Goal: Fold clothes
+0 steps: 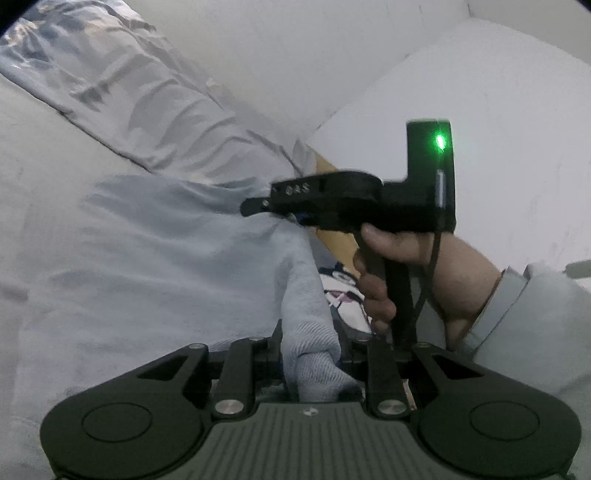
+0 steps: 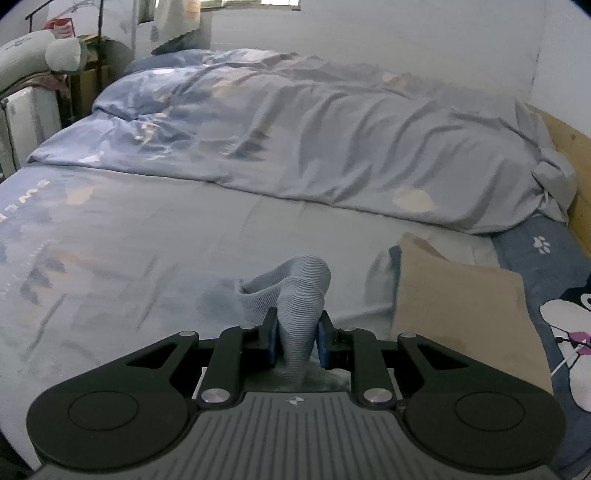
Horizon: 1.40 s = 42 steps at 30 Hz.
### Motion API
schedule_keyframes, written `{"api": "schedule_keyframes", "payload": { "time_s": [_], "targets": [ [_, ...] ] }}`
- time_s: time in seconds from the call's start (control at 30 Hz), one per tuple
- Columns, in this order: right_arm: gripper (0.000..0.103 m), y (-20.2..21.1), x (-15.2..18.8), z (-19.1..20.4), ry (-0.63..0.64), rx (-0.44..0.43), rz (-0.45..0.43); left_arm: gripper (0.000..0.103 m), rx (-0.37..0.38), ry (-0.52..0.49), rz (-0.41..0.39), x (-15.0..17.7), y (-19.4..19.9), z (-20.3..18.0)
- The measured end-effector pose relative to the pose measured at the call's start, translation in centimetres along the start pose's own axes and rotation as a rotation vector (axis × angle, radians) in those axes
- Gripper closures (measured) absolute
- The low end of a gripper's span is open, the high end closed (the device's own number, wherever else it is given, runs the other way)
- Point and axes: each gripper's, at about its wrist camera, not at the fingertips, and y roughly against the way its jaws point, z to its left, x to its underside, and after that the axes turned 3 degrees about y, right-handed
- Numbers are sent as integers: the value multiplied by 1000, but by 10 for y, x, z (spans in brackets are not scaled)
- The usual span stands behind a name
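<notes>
Both tools (image 1: 310,354) (image 2: 295,338) grip pale-blue garment (image 2: 299,291); containers unseen

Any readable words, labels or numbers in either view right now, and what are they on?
"BMFL", roughly, partly cut off and seen sideways: bedsheet print at the left edge.
Fine line of print beside it: too small to read.
"0AS" or similar, blurred: side of the right claw.
Red carton by the headboard: label unreadable.
</notes>
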Motion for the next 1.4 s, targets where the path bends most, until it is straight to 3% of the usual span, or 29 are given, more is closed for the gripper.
{"api": "schedule_keyframes", "payload": {
  "time_s": [0.17, 0.3, 0.43, 0.53, 0.67, 0.77, 0.9, 1.03, 1.2, 1.4],
  "targets": [
    [76, -46, 25, -31, -35, 20, 70, 82, -60, 12, 104, 21, -52, 3],
    [60, -61, 48, -49, -26, 95, 81, 65, -56, 0, 162, 33, -74, 10],
    [59, -32, 65, -65, -40, 172, 12, 37, 3, -4, 166, 34, -77, 10],
    [59, 4, 82, -73, -94, 189, -67, 32, 43, -6, 194, 34, -74, 6],
    [59, 42, 111, -71, -166, 133, -121, 22, 87, -21, 202, 27, -56, 9],
    [59, 60, 136, -64, -234, 161, -155, 19, 87, -59, 197, 24, -31, 5],
    [59, 89, 161, -42, -365, 171, -266, 17, 44, -79, 161, 17, 16, 11],
    [67, 104, 173, 1, -378, 121, -344, 15, -70, -24, 75, 2, 62, 35],
    [77, 73, 182, 43, -365, 43, -301, 14, -183, 71, 16, -15, 90, 75],
    [77, 52, 191, 81, -135, 92, -220, 14, -258, 120, 30, -12, 80, 110]
  ]
}}
